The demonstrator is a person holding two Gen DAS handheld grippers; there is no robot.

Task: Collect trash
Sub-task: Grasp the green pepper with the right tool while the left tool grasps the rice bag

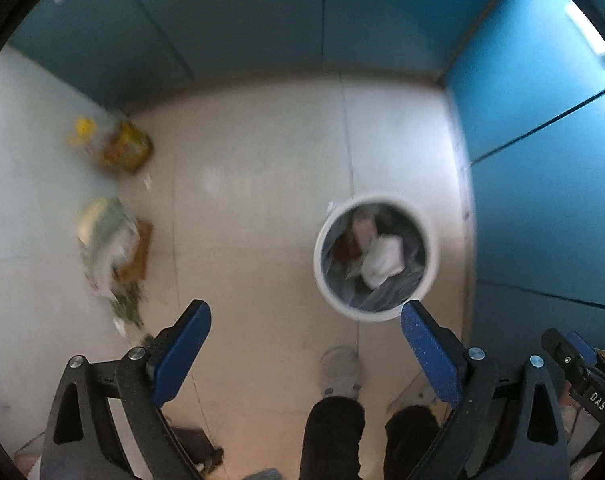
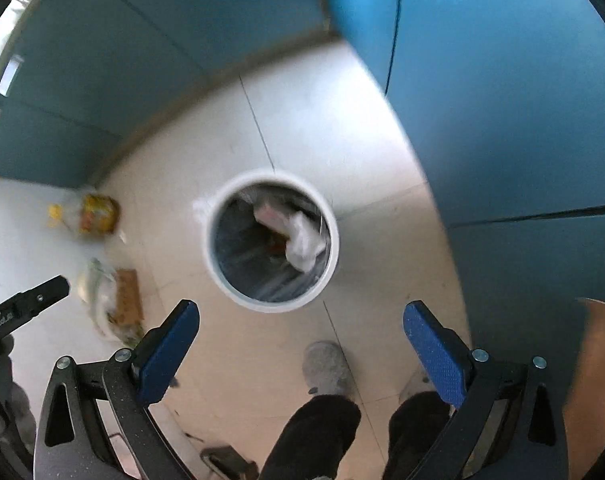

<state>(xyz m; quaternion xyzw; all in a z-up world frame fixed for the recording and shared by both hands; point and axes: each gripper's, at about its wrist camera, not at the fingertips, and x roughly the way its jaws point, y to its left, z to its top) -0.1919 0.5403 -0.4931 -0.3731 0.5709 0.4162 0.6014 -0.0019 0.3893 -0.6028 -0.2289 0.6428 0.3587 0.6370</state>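
1. Left wrist view gives me the broad layout: a pale tiled floor (image 1: 262, 184) hemmed by teal wall panels (image 1: 242, 16), with a white round trash bin (image 1: 376, 316) standing near the right-hand wall.
2. That bin is lined with a dark bag and already holds a white crumpled wad (image 1: 382, 260) and something brownish beside it.
3. Remaining trash lies well apart from the bin, along the left edge of the floor: a pale plastic bag with green scraps on a brown cardboard piece (image 1: 110, 248), and farther back a yellow-orange snack packet (image 1: 126, 148). Both are blurred, so I cannot name them more closely.
4. My left gripper (image 1: 306, 336) hangs high over the floor, pointing down, jaws spread wide and holding nothing; the person's grey slipper (image 1: 340, 368) shows between the blue pads.
5. My right gripper (image 2: 300, 332) is posed the same way, just this side of the bin's rim, jaws released and empty.
6. Risk, as I judge it: the loose scraps could spill from the bag if I pinch it low, and reaching from this height invites a misjudged grasp.
7. The thin bag may also slip between the pads.
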